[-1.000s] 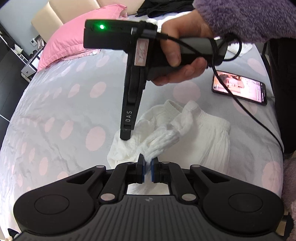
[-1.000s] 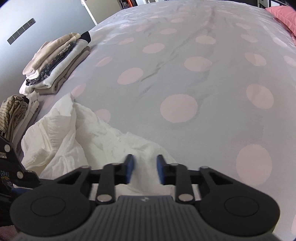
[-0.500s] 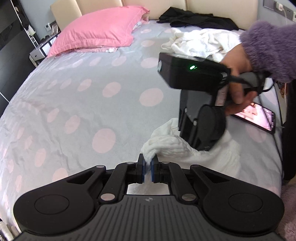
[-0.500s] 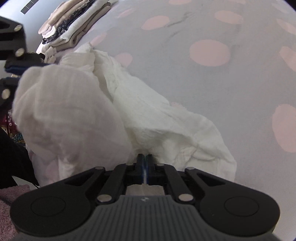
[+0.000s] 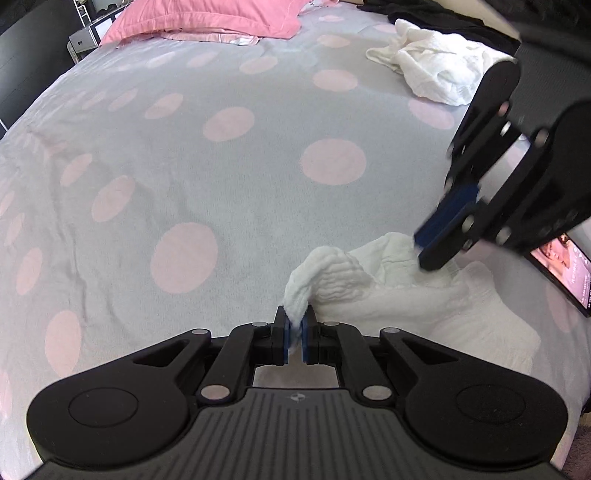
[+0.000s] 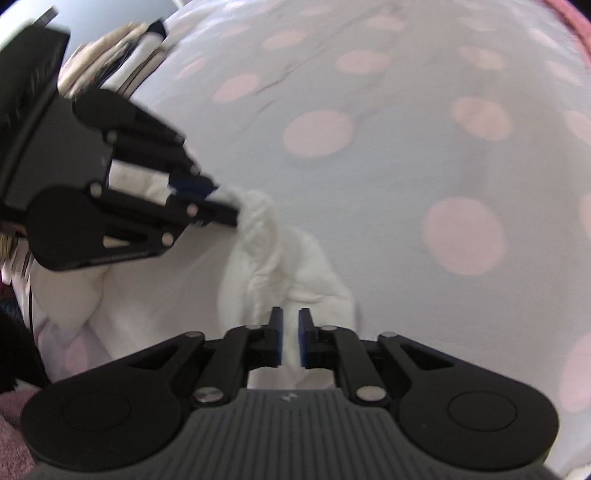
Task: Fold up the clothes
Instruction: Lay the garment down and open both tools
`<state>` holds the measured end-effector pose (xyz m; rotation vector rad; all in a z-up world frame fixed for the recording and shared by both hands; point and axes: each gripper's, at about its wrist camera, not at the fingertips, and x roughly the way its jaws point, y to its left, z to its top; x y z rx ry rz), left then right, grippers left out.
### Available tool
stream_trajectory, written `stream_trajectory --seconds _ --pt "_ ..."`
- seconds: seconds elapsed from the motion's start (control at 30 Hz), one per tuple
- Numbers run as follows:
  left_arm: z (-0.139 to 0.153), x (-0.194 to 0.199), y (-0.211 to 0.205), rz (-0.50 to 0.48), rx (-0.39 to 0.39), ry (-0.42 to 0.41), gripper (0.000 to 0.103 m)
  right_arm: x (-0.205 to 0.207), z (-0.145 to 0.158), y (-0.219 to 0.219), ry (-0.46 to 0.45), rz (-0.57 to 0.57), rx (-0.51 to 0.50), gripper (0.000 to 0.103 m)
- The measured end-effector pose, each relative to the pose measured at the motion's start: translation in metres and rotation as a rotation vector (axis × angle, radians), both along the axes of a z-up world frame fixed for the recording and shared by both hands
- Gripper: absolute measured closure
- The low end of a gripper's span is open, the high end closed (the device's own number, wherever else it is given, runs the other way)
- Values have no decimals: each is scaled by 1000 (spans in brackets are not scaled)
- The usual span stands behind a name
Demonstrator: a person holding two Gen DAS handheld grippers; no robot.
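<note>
Bed surface: grey sheet [image 5: 229, 173] with pink dots, rumpled on the side away from the garment. Pink pillow [image 5: 207, 16] far ahead of the left gripper, at the bed's head.

White garment [image 5: 413, 295] lies crumpled on the sheet, directly ahead of and to the right of the left gripper [image 5: 294, 334]. One ribbed corner rises from the heap into that gripper's blue pads, which are pinched tight on it; cloth bulges just above the tips.

Right gripper [image 6: 291, 341]: jaws opening, a narrow gap between the pads. White cloth shows in the gap and under it; the pads appear not to press it, though motion blur makes this uncertain. Seen from the left wrist view, its tips sit at the far edge of the heap, touching or just above the fabric.

From the right wrist view the garment spreads left and forward of the tips, running up to the left gripper's clamp.

Other items: second white garment [image 5: 436, 70], loose, far ahead-right of the left gripper. Phone [image 5: 561, 269], screen lit, just right of the heap. Stack of folded clothes [image 6: 122, 55], blurred, beyond the left gripper's body.
</note>
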<state>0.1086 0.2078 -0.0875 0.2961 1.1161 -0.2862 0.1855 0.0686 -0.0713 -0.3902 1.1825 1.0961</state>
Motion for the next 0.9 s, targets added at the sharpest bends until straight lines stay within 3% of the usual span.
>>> stream_trajectory --seconds 0.03,0.1,0.27,0.3,0.33,0.37,0.5,0.6,0.73,0.9 --pt "-2 2 -2 8 14 5 98 -1 3 -3 -6 -6 8 68" --pt "-5 5 -5 27 37 15 98 -6 5 -5 -13 0 15 60" --pt "-1 2 -6 76 47 11 98 -29 -11 4 -70 112 -75 53" --pt "0 1 -5 88 42 9 98 -32 -16 7 -87 132 -102 58" --pt "2 0 -4 98 38 7 98 -35 -19 8 -98 141 -118 81" --pt "3 -1 -4 108 35 4 98 -36 -18 6 -96 141 -112 89" --pt "10 -5 -2 145 19 -15 98 -33 2 -4 -105 110 -34 90" --pt "14 6 5 193 -13 -24 98 -20 13 -9 -134 25 3 91" --pt "1 19 4 211 -1 37 98 -2 -5 -2 -152 -88 -49 91" --pt "-8 22 8 246 -14 46 97 -9 -37 13 -159 -37 -182 91"
